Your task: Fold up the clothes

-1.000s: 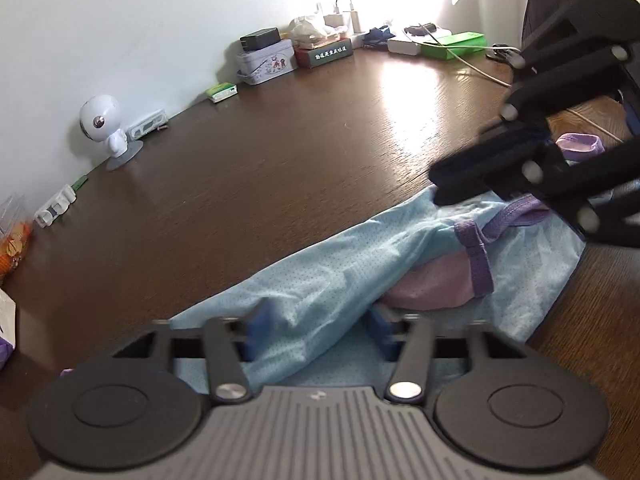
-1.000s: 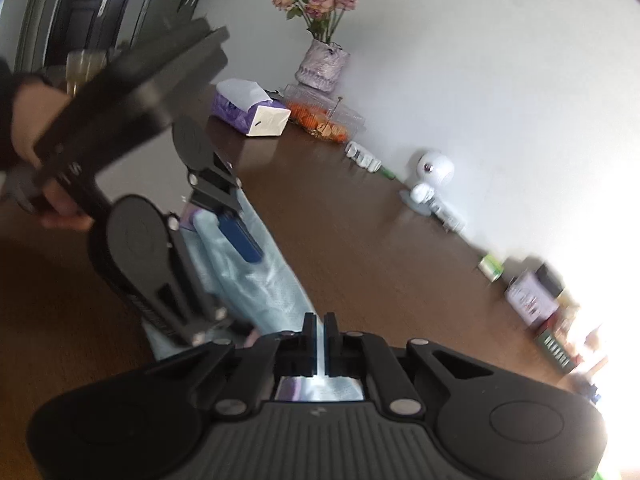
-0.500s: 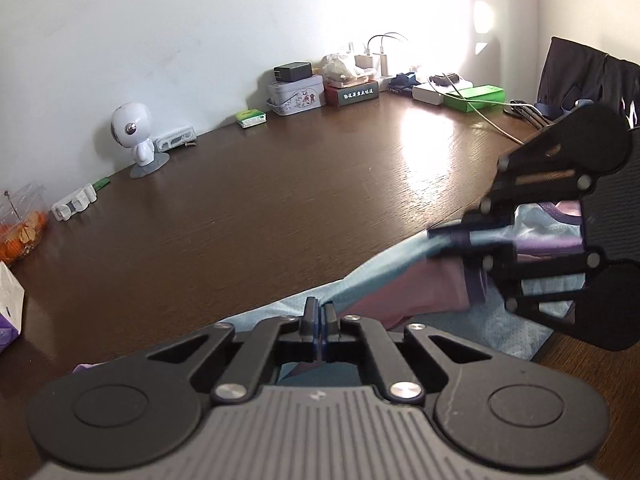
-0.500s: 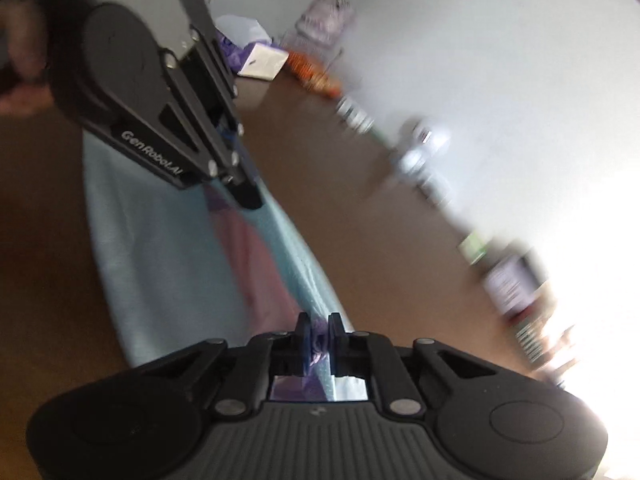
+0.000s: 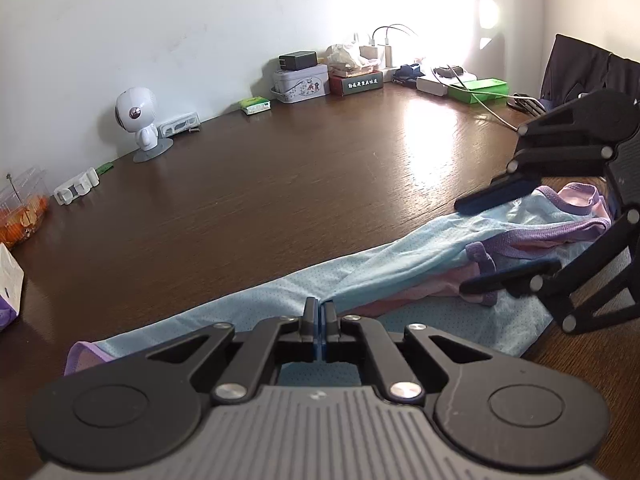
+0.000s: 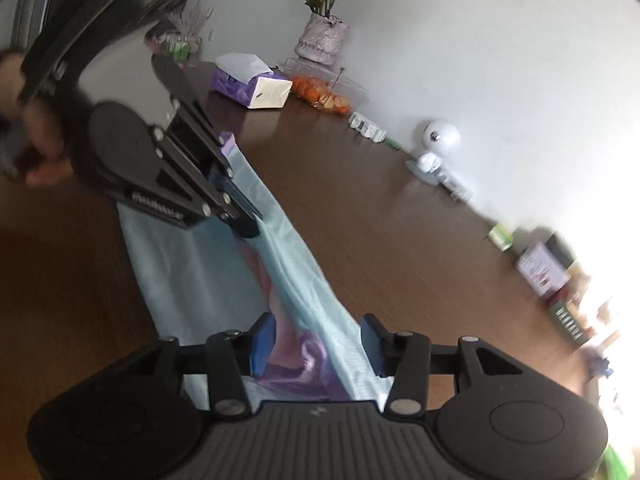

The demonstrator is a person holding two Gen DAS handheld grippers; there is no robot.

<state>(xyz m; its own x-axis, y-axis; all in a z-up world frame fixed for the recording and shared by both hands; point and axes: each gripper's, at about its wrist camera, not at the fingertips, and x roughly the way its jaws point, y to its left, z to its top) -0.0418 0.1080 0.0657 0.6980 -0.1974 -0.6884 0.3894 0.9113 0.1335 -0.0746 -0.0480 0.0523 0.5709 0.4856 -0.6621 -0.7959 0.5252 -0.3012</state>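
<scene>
A light blue garment [image 5: 360,276] with purple trim and a pink inner layer lies stretched in a long band across a dark wooden table [image 5: 280,184]. The left gripper [image 5: 319,316] is clamped tight on a fold of the blue fabric near the middle of the band, its two fingers pressed together with cloth pinched between them; a second ago they stood apart. The right gripper [image 6: 316,342] has just been opening: its blue pads now stand apart on either side of the purple-edged end of the garment, which lies between them without being pressed. This suggests the right hand has just let go of its end after laying it down, while the left keeps its hold, so one fold looks finished or nearly so. The right wrist view is blurred, so the fabric's exact layering there is hard to read. The near edge of the garment is hidden beneath both gripper bodies. A person's hand [image 6: 36,148] shows only as a smear at the frame edge. Small clutter lines the far wall.
</scene>
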